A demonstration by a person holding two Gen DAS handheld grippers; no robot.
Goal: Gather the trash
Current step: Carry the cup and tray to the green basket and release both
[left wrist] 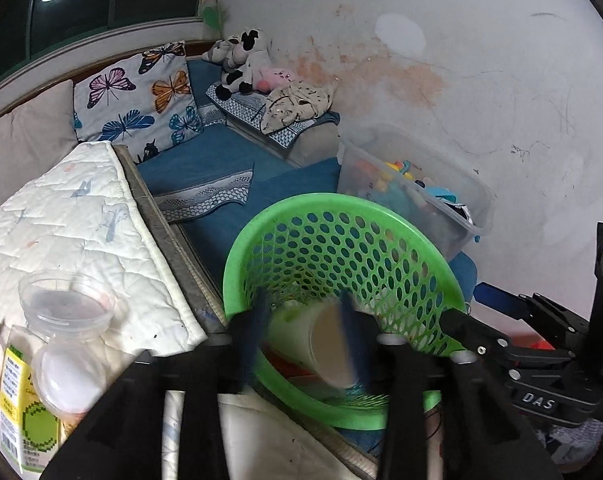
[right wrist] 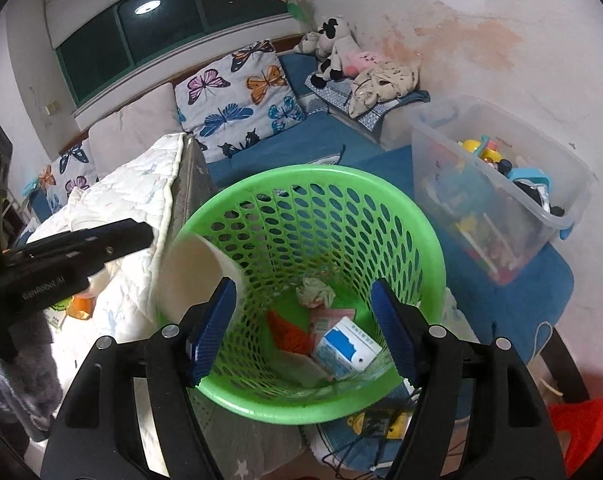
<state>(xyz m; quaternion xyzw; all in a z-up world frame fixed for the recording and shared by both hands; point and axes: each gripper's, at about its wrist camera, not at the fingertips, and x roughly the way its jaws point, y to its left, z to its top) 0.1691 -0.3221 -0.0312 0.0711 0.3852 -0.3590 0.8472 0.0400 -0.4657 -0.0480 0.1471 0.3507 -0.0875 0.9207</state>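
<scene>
Low in the centre of the left wrist view, a white paper cup lies tilted between the blurred blue pads of the left gripper, its open mouth facing the camera, over the near rim of the green mesh wastebasket. The pads sit against both sides of the cup, so the left gripper is clamped on it. From the right wrist view the same cup shows at centre left, just at the basket's left rim.

At the bottom of the basket lie a crumpled tissue, a blue-and-white milk carton and an orange mesh scrap.

The right gripper hangs over the basket mouth with its jaws spread wide and nothing between the blue pads; whether they touch the rim I cannot tell.

The basket stands on a blue mat. At its left is a white quilted cover over a raised edge, and in the lower left of the left wrist view stands a clear plastic jar. To the right, a clear plastic bin of toys sits by the stained white wall. Towards the upper left are a butterfly-print cushion, a cow plush toy and a dark window.
</scene>
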